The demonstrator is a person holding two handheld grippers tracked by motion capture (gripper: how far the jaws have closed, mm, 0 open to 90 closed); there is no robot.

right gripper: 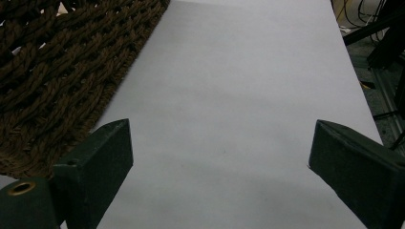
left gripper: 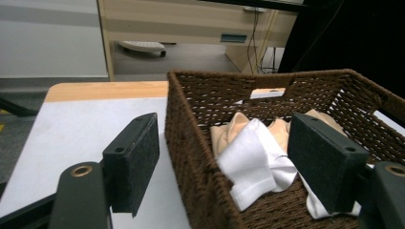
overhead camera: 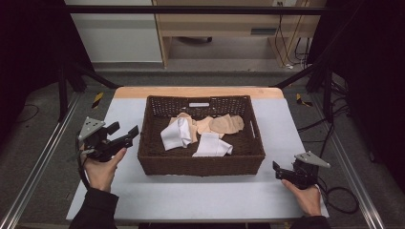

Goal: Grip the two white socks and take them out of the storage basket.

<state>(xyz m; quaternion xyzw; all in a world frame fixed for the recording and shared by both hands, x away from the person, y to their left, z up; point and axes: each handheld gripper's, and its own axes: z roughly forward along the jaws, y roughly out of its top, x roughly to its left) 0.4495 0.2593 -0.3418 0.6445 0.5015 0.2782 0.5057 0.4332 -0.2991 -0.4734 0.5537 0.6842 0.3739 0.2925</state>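
Note:
A brown woven basket (overhead camera: 200, 162) stands in the middle of the table and holds two white cloths (overhead camera: 176, 133) (overhead camera: 212, 145) and some beige cloths (overhead camera: 227, 124). My left gripper (overhead camera: 125, 130) hovers just left of the basket's left wall, open, with nothing between its jaws. In the left gripper view the left gripper (left gripper: 224, 143) points across the basket wall (left gripper: 191, 143) toward a white cloth (left gripper: 253, 162) and a beige cloth (left gripper: 229, 129). My right gripper (overhead camera: 277, 171) rests low at the table's front right, open. In the right gripper view the right gripper (right gripper: 219, 143) faces bare table, with the basket (right gripper: 47, 71) at the left.
The pale table top (overhead camera: 191, 195) has a wooden strip (overhead camera: 198, 91) along its far edge. Metal frame rails (overhead camera: 43, 157) run along both sides. Cables (overhead camera: 341, 198) lie on the floor at the right. Wooden furniture (overhead camera: 229, 24) stands behind the table.

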